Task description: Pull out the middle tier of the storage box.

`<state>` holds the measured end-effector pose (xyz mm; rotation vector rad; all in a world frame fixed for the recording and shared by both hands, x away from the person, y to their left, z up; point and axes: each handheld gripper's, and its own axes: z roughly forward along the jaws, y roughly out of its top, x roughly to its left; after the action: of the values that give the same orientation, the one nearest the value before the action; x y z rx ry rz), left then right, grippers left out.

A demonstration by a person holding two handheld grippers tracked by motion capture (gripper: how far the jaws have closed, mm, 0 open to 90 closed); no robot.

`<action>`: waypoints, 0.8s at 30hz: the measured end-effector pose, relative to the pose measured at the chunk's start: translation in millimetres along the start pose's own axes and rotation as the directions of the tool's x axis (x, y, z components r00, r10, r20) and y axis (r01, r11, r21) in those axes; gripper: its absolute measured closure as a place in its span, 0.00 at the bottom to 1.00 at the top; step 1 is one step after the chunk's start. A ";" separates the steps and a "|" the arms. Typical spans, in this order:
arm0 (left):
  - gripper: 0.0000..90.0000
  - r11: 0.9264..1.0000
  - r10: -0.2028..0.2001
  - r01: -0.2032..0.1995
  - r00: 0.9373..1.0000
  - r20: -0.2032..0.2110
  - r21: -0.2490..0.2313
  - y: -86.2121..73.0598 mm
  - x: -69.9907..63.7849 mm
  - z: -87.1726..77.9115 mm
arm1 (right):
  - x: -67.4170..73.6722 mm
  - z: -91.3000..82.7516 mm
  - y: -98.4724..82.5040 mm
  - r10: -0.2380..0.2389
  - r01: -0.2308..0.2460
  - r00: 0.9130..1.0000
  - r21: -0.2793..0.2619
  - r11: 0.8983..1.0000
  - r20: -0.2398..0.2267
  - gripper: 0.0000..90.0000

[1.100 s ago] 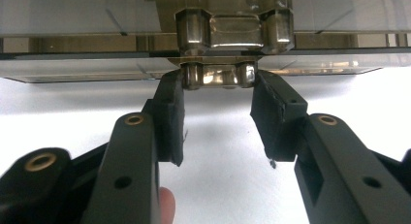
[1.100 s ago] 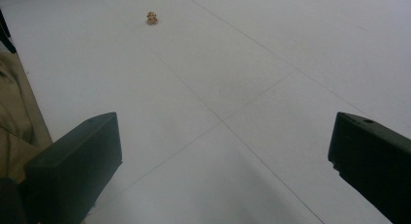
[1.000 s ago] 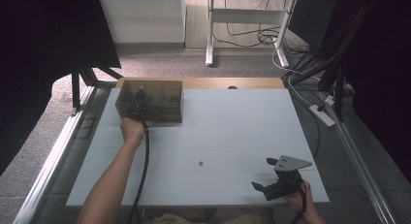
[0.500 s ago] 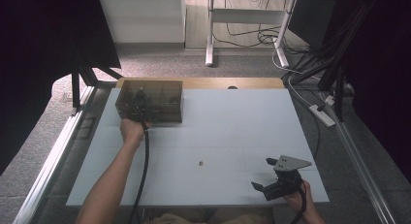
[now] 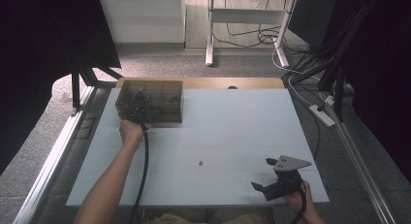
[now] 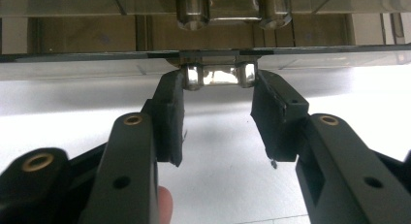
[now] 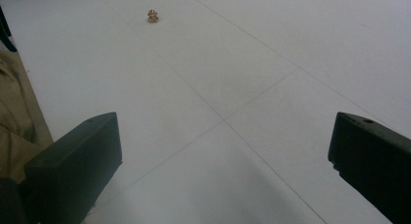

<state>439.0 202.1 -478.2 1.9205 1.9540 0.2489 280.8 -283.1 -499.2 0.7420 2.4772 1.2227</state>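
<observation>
— Grip check on my left gripper [image 6: 218,95]: what have the jaws got?

— From the left gripper view, my two black pads stand one on each side of the shiny metal latch [image 6: 218,74] on the front of the smoky clear box [image 5: 150,100]. The left pad looks to be against the latch's left knob and the right pad against its right knob, so I read it as clamped on the latch, jaws about half spread. A fingertip shows at the bottom edge of that view.

— Where is the box on the table?

— On the high view it sits at about ten o'clock on the white table [image 5: 232,132], by the far edge, next to the wooden strip. My left gripper [image 5: 139,104] is up against its near side, with the hand just behind it and the black cable trailing back toward six o'clock.

— And your right side?

— My right gripper [image 5: 264,189] rests at roughly five o'clock, near the table's near edge, well apart from the box. In the right gripper view the jaws stand wide apart with bare tabletop between them; nothing is held.

— Anything else out there?

— One small brownish object [image 5: 201,162] lies near the middle of the table; I see it again at eleven o'clock in the right gripper view [image 7: 153,16]. Too small for me to tell what it is.
</observation>
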 end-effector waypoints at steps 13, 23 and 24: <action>0.17 0.992 0.107 -0.106 0.994 0.014 -0.067 -11.2 15.3 -6.6 | -0.2 -0.6 0.0 0.001 -0.001 1.000 0.000 1.000 0.001 0.00; 0.05 0.969 0.212 -0.202 0.975 0.061 -0.144 -19.0 24.9 -14.1 | 0.4 -0.5 0.0 -0.001 0.001 1.000 0.000 1.000 0.000 0.00; 0.04 0.965 0.225 -0.213 0.972 0.067 -0.155 -19.5 25.0 -14.5 | 0.4 -0.4 0.0 -0.001 0.001 1.000 0.000 1.000 0.000 0.00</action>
<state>415.6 228.0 -476.3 2.0153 1.6224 0.3564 280.3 -283.1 -499.0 0.7402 2.4769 1.2220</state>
